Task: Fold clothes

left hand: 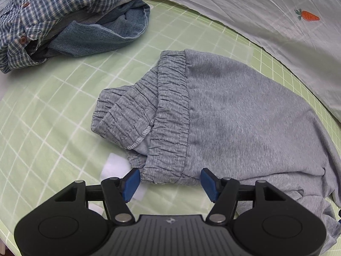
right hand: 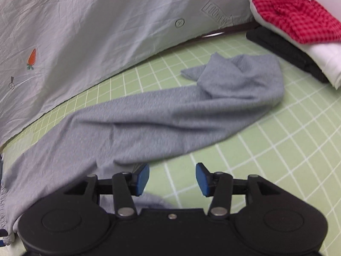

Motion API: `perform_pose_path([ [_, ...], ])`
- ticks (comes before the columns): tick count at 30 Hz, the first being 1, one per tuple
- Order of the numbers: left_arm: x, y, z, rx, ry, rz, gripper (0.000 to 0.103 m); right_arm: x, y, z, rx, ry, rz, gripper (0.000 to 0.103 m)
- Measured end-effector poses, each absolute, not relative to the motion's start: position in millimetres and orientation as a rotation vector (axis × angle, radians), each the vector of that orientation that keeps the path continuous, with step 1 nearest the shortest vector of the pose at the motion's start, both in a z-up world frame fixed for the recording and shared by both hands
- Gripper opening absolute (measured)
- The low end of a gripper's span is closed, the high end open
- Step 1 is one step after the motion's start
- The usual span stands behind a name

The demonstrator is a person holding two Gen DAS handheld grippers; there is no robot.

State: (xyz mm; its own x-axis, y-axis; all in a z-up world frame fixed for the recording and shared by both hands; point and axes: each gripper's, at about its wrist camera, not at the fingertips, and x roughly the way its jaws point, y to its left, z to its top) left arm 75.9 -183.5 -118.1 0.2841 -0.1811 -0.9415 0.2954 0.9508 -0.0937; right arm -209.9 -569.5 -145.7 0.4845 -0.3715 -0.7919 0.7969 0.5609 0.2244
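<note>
Left view alone shows trousers' waistband (left hand: 170,106)

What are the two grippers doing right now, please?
Left gripper: open, holding nothing, at the waistband of the grey sweatpants.
Right gripper: open, holding nothing, beside the sweatpants' leg.

The pale grey sheet (right hand: 106,27) carries a boxed outline stamp at two o'clock in the right wrist view; its letters look like "FOO", the rest unreadable. Small circled marks and a carrot picture (left hand: 308,15) carry no words.
</note>
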Motion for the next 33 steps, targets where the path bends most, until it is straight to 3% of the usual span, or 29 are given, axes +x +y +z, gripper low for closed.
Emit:
perform_pose_path([
  [2, 73, -185, -119, 0.137, 1.243, -0.345, 0.066, -220, -552, -151, 0.668, 0.774, -0.768, 0.059],
  [7, 65, -187, -123, 0.216, 1.241, -0.408, 0.073, -231, -529, -157, 0.736, 0.776, -0.790, 0.062],
  [11, 57, -178, -133, 0.256, 1.256, -0.393, 0.074, -235, -522, -153, 0.767, 0.759, -0.797, 0.074],
  [17, 56, -164, -143, 0.225, 1.249, -0.368, 0.074, -230, -522, -161, 0.837, 0.789, -0.752, 0.073],
  [18, 58, -165, -143, 0.218, 1.243, -0.362, 0.074, -228, -523, -163, 0.836, 0.802, -0.746, 0.072],
  [19, 59, -167, -143, 0.205, 1.236, -0.357, 0.074, -226, -523, -163, 0.832, 0.808, -0.734, 0.061],
  [20, 61, -169, -143, 0.192, 1.229, -0.351, 0.074, -225, -524, -163, 0.829, 0.813, -0.722, 0.044],
  [23, 66, -174, -142, 0.154, 1.208, -0.334, 0.074, -221, -526, -159, 0.793, 0.824, -0.688, 0.015],
  [26, 75, -177, -138, 0.078, 1.182, -0.283, 0.066, -220, -533, -149, 0.725, 0.842, -0.699, 0.009],
  [30, 94, -186, -121, -0.054, 1.101, -0.255, 0.039, -227, -550, -124, 0.640, 0.805, -0.764, 0.008],
  [33, 115, -207, -107, -0.056, 1.020, -0.281, 0.037, -227, -569, -106, 0.512, 0.786, -0.825, 0.008],
])
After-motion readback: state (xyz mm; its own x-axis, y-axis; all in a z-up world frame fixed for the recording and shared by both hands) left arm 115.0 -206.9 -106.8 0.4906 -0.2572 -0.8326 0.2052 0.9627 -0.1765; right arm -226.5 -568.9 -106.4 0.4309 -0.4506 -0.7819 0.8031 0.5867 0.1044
